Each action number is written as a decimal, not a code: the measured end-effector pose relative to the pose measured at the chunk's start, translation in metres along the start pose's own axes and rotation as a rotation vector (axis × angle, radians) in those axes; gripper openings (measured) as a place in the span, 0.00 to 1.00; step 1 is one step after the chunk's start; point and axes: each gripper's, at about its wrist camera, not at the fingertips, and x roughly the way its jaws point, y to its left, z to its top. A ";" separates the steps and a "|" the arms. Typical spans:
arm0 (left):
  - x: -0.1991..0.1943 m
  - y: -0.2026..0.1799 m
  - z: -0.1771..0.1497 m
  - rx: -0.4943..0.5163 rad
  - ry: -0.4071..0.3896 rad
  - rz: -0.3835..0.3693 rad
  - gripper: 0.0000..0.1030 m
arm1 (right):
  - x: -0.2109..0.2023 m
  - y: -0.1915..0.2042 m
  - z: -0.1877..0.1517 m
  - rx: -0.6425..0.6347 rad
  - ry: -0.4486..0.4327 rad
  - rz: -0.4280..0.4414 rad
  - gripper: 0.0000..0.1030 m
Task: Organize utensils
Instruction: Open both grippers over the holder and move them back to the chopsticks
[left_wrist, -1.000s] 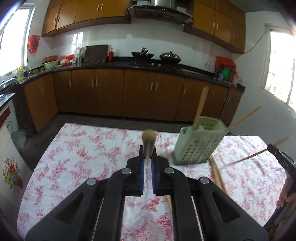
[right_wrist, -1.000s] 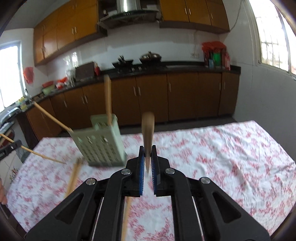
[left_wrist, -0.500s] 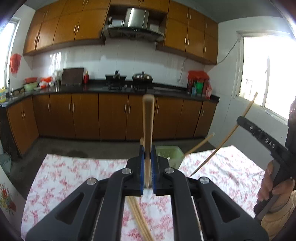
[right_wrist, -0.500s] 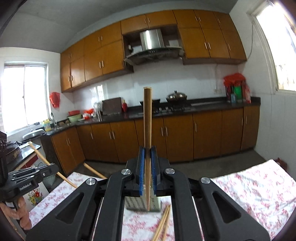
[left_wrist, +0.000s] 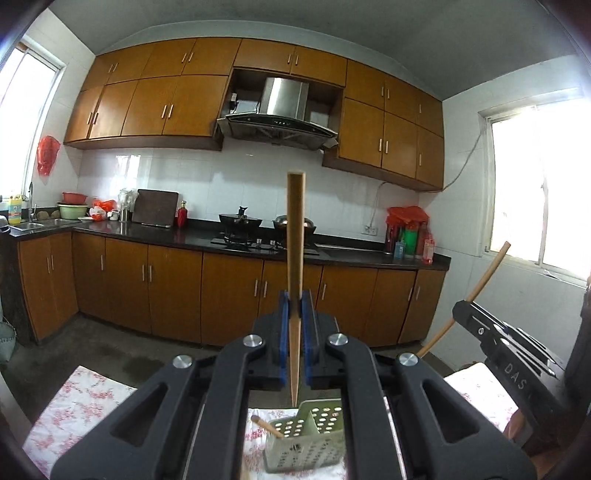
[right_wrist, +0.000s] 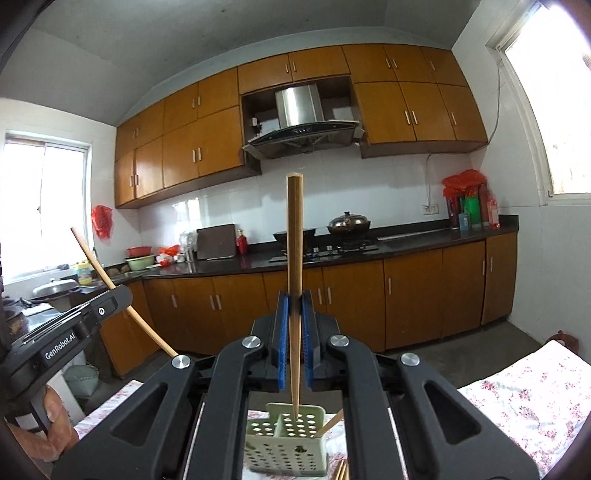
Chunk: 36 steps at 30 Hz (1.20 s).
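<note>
Wooden chopsticks: one clamped upright in each tongs, left (left_wrist: 294, 314) and right (right_wrist: 294, 314)
Change: both lifted off the counter, now tip-down over the green holder (right_wrist: 286, 448)
Next: probably drop them in

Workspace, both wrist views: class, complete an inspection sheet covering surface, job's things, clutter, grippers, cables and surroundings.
Surface: table under a floral cloth.
Job's things: green utensil holder with one chopstick leaning inside; loose chopsticks beside it.
Clutter: nothing seen.
Grippers: left gripper shut on an upright chopstick; right gripper shut on another chopstick, tip over the holder.
Cables: one wall cable near the window.
Surroundings: kitchen cabinets, stove, range hood.
</note>
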 end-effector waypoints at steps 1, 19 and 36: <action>0.007 0.000 -0.005 -0.002 0.005 0.001 0.08 | 0.006 -0.002 -0.005 0.009 0.013 -0.003 0.08; 0.039 0.025 -0.050 -0.050 0.127 -0.013 0.25 | 0.015 -0.010 -0.021 0.054 0.153 -0.006 0.18; -0.035 0.099 -0.168 -0.075 0.487 0.130 0.34 | -0.005 -0.055 -0.182 0.138 0.730 -0.050 0.16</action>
